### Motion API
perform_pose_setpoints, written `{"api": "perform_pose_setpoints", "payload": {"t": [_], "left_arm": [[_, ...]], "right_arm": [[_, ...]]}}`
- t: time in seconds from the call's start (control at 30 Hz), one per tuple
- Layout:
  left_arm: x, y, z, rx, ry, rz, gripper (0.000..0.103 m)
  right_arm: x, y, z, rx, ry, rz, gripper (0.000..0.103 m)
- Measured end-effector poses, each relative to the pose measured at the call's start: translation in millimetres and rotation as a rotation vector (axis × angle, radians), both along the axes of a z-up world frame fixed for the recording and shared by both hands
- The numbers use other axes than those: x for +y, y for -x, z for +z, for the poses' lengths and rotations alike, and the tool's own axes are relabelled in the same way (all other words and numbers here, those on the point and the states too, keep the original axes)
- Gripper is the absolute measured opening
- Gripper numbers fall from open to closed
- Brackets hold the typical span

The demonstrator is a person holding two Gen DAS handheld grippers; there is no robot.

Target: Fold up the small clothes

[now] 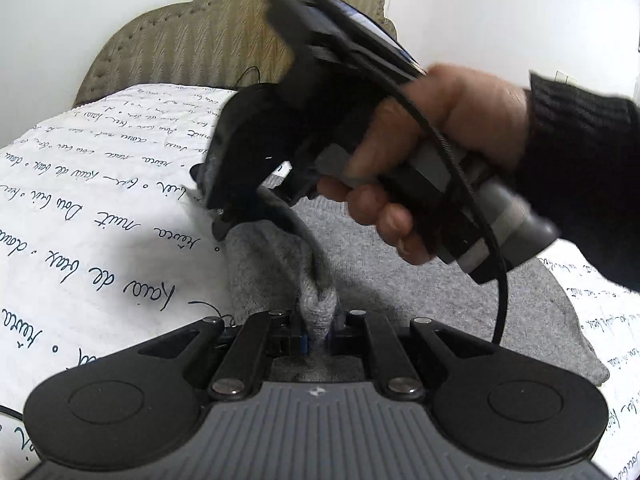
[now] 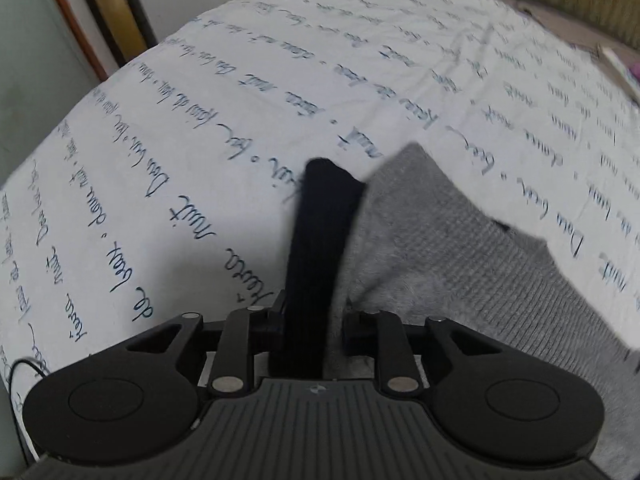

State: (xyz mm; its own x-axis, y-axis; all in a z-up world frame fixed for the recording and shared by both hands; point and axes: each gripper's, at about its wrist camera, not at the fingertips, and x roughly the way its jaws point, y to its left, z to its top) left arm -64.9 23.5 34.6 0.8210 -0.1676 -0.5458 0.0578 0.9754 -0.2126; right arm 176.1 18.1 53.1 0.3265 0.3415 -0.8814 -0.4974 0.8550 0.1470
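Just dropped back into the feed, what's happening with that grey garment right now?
A person is folding a grey knit garment on a bed covered by a white script-print bedspread. The left tool is shut on a bunched bit of the grey fabric. The right tool grips its dark trim, with the grey edge lifted beside it. The right hand shows in the left wrist view. The fold is not yet laid down.

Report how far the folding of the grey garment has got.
Done: nothing looks finished; no neat fold shows. In hand: the left gripper pinches the grey knit garment, and the right gripper clamps its dark band, lifting it over the bedspread. Left: laying it over and flattening.
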Motion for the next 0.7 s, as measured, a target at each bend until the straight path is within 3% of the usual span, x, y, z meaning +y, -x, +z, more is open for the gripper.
{"api": "perform_pose_setpoints", "payload": {"t": [0.03, 0.1, 0.43, 0.7], "left_arm": [[-1, 1, 1, 0.001, -0.001, -0.003, 0.008], [-2, 0, 2, -0.002, -0.003, -0.011, 0.008], [-37, -7, 11, -0.027, -0.037, -0.123, 0.008], [-92, -19, 16, -0.008, -0.07, -0.256, 0.008]], "right_arm": [[-6, 0, 0, 0.007, -0.029, -0.005, 0.017], [-19, -1, 1, 0.018, -0.096, -0.032, 0.014], [-138, 19, 13, -0.005, -0.441, -0.198, 0.013], [-225, 33, -6, 0.015, -0.575, -0.332, 0.013]]}}
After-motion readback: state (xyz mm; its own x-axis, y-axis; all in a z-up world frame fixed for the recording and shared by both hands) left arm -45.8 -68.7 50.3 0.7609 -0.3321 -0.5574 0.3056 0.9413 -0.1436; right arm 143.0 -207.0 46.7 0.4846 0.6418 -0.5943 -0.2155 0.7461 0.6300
